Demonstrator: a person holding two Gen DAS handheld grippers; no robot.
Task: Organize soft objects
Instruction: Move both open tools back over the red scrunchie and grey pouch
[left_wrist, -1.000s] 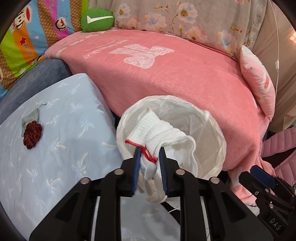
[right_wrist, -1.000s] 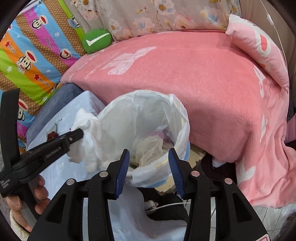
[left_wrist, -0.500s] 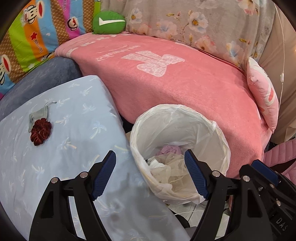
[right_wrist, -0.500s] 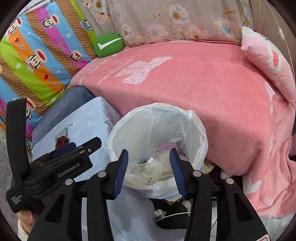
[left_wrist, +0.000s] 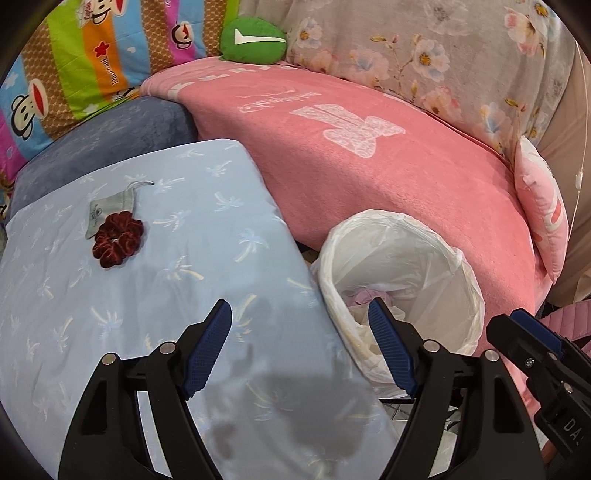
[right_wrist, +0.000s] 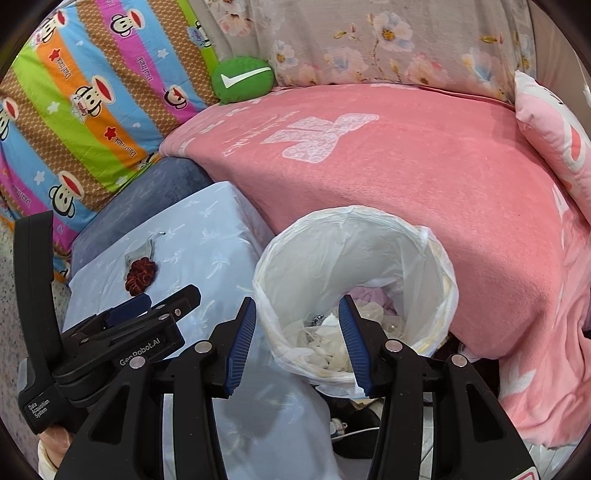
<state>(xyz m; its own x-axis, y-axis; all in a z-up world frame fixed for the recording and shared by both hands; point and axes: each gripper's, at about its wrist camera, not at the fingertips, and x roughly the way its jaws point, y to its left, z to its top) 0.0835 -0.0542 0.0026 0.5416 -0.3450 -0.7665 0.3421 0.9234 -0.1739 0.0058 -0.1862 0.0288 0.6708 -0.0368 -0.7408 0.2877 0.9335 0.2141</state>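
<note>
A dark red scrunchie (left_wrist: 117, 239) lies on a pale blue cushion (left_wrist: 207, 280), overlapping the lower end of a small grey pouch (left_wrist: 110, 206) whose drawstring trails toward the back. In the right wrist view the scrunchie (right_wrist: 141, 275) sits well left of the bin, beyond the tip of the left gripper.

The left gripper (left_wrist: 300, 347) hangs over the cushion's right edge, jaws spread wide with nothing between them; one blue pad is over the cushion, the other over the bin's rim. The right gripper (right_wrist: 297, 334) hovers at the near rim of the bin, jaws about half apart and holding nothing; the rim shows through the gap.

The bin (right_wrist: 436, 266), lined with a white plastic bag, stands between the cushion and a pink blanket (left_wrist: 388, 173). Inside it lie crumpled white cloth and something pale lilac (right_wrist: 373, 295).

The blanket covers a sofa seat behind the bin. A green plush (left_wrist: 253, 38) with a white tick rests at its far left corner, against a striped monkey-print quilt (right_wrist: 85, 107) and a floral cover (left_wrist: 424, 48). A pink pillow (right_wrist: 554, 129) leans at the right end. A grey-blue cushion (left_wrist: 110, 136) sits behind the pale blue one.
</note>
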